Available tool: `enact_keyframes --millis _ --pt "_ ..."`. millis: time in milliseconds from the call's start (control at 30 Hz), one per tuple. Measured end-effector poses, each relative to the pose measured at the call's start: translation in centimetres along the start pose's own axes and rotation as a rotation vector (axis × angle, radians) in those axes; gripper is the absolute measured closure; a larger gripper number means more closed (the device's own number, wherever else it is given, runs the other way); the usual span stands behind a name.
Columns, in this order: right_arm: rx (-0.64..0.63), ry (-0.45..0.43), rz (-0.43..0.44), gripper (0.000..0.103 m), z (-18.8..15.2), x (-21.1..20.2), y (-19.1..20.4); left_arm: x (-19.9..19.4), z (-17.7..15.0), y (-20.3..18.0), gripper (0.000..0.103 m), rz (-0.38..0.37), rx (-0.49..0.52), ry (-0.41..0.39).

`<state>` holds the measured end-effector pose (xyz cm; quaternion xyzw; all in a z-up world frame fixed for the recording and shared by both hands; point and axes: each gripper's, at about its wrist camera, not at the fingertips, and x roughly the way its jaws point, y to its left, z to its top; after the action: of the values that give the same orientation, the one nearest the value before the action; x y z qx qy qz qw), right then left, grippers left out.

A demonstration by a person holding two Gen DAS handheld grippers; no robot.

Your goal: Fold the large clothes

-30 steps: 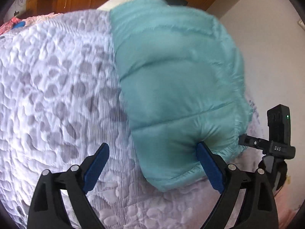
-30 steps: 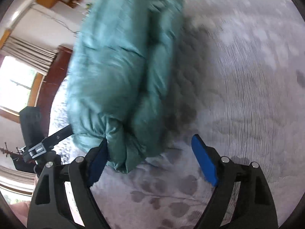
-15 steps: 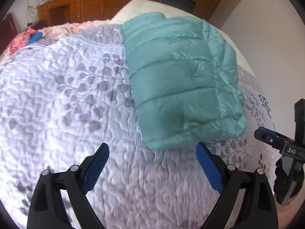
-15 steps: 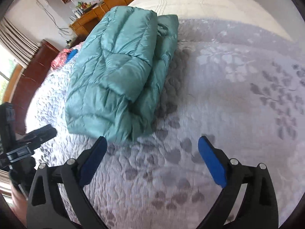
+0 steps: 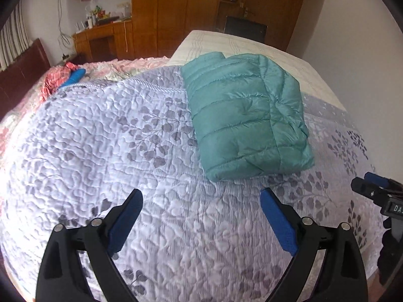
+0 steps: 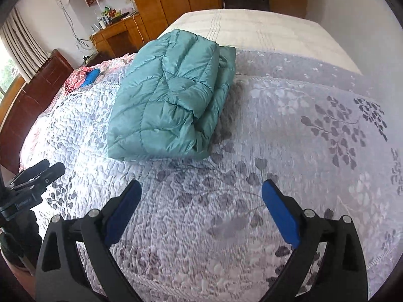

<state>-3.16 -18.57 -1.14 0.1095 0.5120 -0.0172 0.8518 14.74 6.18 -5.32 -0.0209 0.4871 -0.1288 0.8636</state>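
A teal puffer jacket (image 5: 244, 115) lies folded into a thick rectangle on the grey leaf-patterned quilt (image 5: 100, 138) of a bed; it also shows in the right wrist view (image 6: 171, 98). My left gripper (image 5: 201, 198) is open and empty, held above the quilt well short of the jacket's near edge. My right gripper (image 6: 201, 191) is open and empty, also back from the jacket, to its right. Each gripper shows at the edge of the other's view: the right one (image 5: 377, 191) and the left one (image 6: 35, 176).
A bare cream mattress (image 5: 241, 45) lies beyond the jacket. Pink bedding with a red and blue cloth (image 5: 68, 75) lies at the far left. A wooden desk (image 5: 105, 37) and wardrobe (image 5: 176, 12) stand behind the bed. A white wall is on the right.
Both grippers have let go of the jacket and pulled back and up from it. The jacket now rests folded on the quilt.
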Motion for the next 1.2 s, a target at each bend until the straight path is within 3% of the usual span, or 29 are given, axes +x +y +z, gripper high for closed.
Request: enact_keyframes --millis 533,1200 --pt "-0.032 -0.057 -0.027 0.007 -1.6 -4.2 1.2 -5.2 -0.8 -0.8 0.009 0.019 0.038 -0.066" --pt "-0.037 -0.096 -0.035 0.007 -2.1 -6.4 2.0 -8.3 -1.3 -1.4 0.009 0.047 0.062 -0.134"
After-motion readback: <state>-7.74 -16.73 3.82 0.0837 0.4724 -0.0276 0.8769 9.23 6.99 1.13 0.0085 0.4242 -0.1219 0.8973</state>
